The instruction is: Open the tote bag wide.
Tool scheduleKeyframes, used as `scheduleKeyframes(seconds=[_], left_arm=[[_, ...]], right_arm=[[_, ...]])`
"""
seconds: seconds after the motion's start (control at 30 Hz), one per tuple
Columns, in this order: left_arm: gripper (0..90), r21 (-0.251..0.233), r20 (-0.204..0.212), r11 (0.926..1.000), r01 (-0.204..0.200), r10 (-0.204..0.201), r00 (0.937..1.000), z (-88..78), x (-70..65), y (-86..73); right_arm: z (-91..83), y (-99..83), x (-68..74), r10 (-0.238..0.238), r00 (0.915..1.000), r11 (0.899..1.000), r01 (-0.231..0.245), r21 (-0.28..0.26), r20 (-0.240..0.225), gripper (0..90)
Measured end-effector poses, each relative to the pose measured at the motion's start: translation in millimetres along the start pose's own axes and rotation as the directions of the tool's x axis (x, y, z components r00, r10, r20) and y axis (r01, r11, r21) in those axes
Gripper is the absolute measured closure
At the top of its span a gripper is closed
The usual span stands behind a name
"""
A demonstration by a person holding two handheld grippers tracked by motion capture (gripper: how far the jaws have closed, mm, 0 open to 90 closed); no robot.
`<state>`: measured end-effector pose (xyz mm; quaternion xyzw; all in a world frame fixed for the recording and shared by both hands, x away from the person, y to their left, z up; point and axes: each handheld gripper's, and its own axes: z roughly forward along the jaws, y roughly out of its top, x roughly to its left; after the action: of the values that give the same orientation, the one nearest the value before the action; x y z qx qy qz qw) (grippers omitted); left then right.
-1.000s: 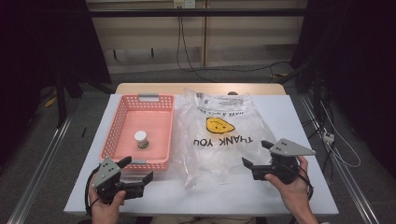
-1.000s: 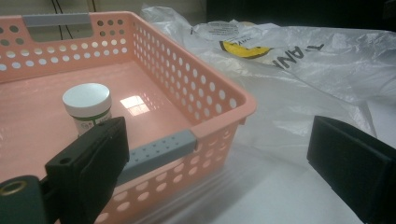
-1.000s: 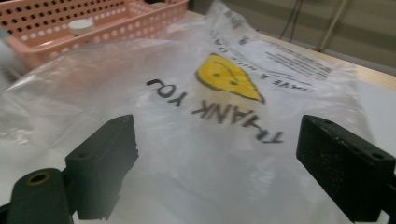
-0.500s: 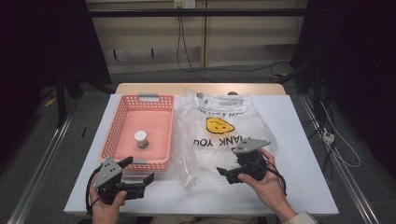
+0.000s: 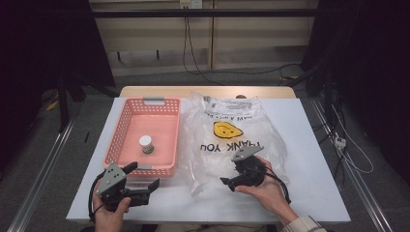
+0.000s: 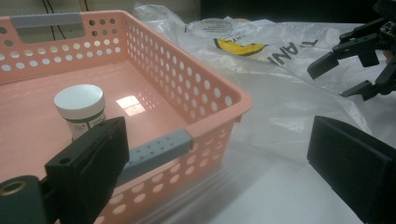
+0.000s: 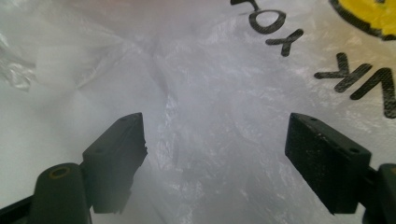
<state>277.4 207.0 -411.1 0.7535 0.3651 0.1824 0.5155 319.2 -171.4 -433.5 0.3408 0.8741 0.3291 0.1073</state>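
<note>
Left hand [image 5: 110, 209]: yours comes in from the bottom edge, wrapped round the gripper body.
Left gripper [image 5: 141, 182]: level, pointing up and to the right in the high view, jaws spread wide with nothing between them.
Right hand [image 5: 265, 191]: cupped beneath its gripper, sleeve at the bottom edge.
Right gripper [image 5: 232, 175]: tilted down and leftward, jaws apart though they have just been closing a little; pads press on nothing.

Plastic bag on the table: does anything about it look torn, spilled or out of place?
Nothing stands out. The plastic bag lies crumpled but whole beside the pink basket, where the small jar stands upright. The right gripper is open over the bag.
</note>
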Motion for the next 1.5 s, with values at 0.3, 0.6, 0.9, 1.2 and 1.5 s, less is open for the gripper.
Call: scheduleKeyframes(seconds=[0.3,0.6,0.9,1.2,1.5], left_arm=[[5.3,0.006,0.0,1.0,-0.004,0.004,1.0,0.7,-0.2,-0.2],[5.2,0.011,0.004,0.9999,-0.004,0.004,1.0,1.4,-0.1,-0.3],[5.3,0.012,0.007,0.9999,-0.007,0.007,0.9999,1.6,0.0,-0.1],[5.2,0.017,0.011,0.9998,-0.01,0.009,0.9999,2.2,-0.1,-0.2],[5.2,0.022,0.017,0.9997,-0.014,0.014,0.9998,3.3,-0.9,-0.3]], right_arm=[[6.3,-2.1,-1.9,-0.038,0.9979,0.999,0.036,0.04,0.053,38.8],[18.1,-3.3,-13.6,0.019,0.9964,0.998,-0.024,0.053,0.083,62.1],[12.8,-0.1,-18.8,0.04,0.997,0.999,-0.041,0.005,0.066,77.1],[22.3,-2.1,-24.6,0.05,0.9954,0.997,-0.054,0.047,0.082,69.6],[23.8,-1.3,-26.9,0.091,0.9953,0.995,-0.092,0.047,0.033,87.0]])
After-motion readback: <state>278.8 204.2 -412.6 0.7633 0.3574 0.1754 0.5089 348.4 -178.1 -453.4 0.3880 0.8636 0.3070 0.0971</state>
